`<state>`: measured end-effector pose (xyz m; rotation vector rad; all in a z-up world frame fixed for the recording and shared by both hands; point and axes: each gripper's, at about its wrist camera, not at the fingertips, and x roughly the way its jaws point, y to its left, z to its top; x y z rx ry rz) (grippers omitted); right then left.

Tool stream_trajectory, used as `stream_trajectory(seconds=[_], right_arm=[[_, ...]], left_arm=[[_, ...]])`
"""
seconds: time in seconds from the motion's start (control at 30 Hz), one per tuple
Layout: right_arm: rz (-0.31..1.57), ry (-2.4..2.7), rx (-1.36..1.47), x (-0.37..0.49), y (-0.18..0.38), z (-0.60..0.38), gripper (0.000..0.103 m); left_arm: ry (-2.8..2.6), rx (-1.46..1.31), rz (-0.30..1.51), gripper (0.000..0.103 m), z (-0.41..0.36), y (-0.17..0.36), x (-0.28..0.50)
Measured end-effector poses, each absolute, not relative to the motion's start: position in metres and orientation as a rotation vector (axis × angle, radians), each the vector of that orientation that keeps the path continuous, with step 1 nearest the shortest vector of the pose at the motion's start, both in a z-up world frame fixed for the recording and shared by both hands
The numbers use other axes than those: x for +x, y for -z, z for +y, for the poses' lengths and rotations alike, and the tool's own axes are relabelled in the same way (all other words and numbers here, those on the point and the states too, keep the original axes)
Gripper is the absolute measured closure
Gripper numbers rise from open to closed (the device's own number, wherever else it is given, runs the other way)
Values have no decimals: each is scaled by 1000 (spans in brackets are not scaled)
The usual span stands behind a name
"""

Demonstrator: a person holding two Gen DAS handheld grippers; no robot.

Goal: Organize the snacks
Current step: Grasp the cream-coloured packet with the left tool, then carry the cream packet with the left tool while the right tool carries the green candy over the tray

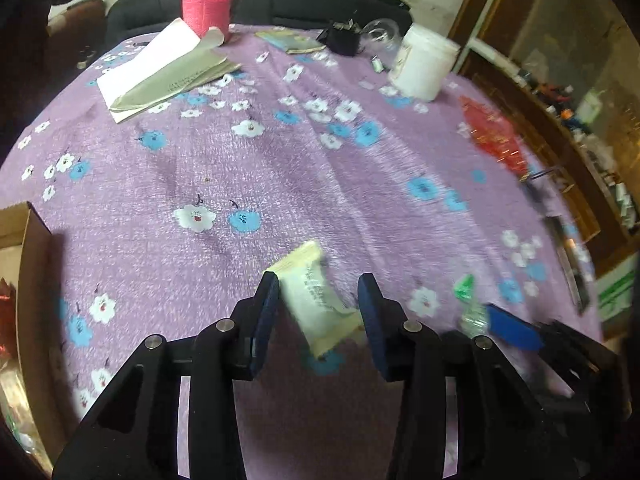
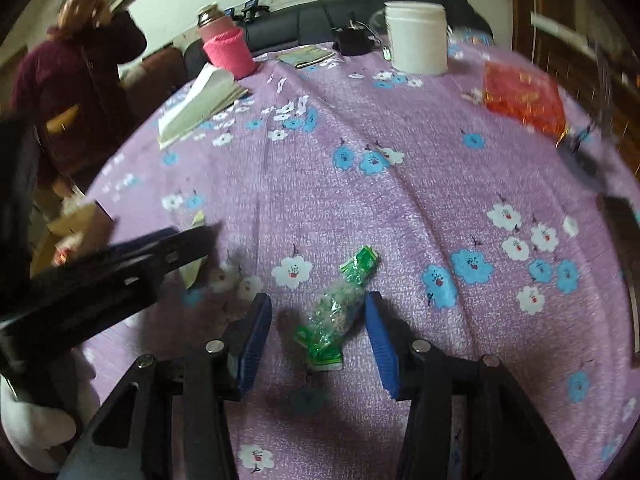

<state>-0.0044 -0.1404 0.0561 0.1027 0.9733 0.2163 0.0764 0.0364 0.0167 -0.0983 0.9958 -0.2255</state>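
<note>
I see a counter (image 1: 280,160) under purple flowered cloth. The cream packet (image 1: 320,300) lies lengthwise away from me between the left gripper (image 1: 318,312) fingers, part-open, not pressing. The green packet (image 2: 340,308) lies likewise between the part-open right gripper (image 2: 318,324) fingers.

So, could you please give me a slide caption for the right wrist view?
Right gripper with open fingers straddling a green snack packet on the purple floral tablecloth.

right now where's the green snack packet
In the right wrist view the green snack packet lies on the purple tablecloth between the right gripper's open jaws, low in the middle.
</note>
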Motion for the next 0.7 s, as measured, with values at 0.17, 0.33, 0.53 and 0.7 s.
stream_trajectory(seconds=[0.17,0.33,0.53,0.7], right_arm=[[960,-200,54,-9,-55,-138,51],[947,-163,-4,-8,-54,-131,69],[953,-188,57,-5,-56,-139,75],[963,-237,151,-2,-56,-147,75]], left_arm=[[206,-2,965,30,19,-9,76],[190,71,954,47,17,-7,76],[205,-3,971,81,37,-14,69],[219,-79,966,81,54,-21,56]])
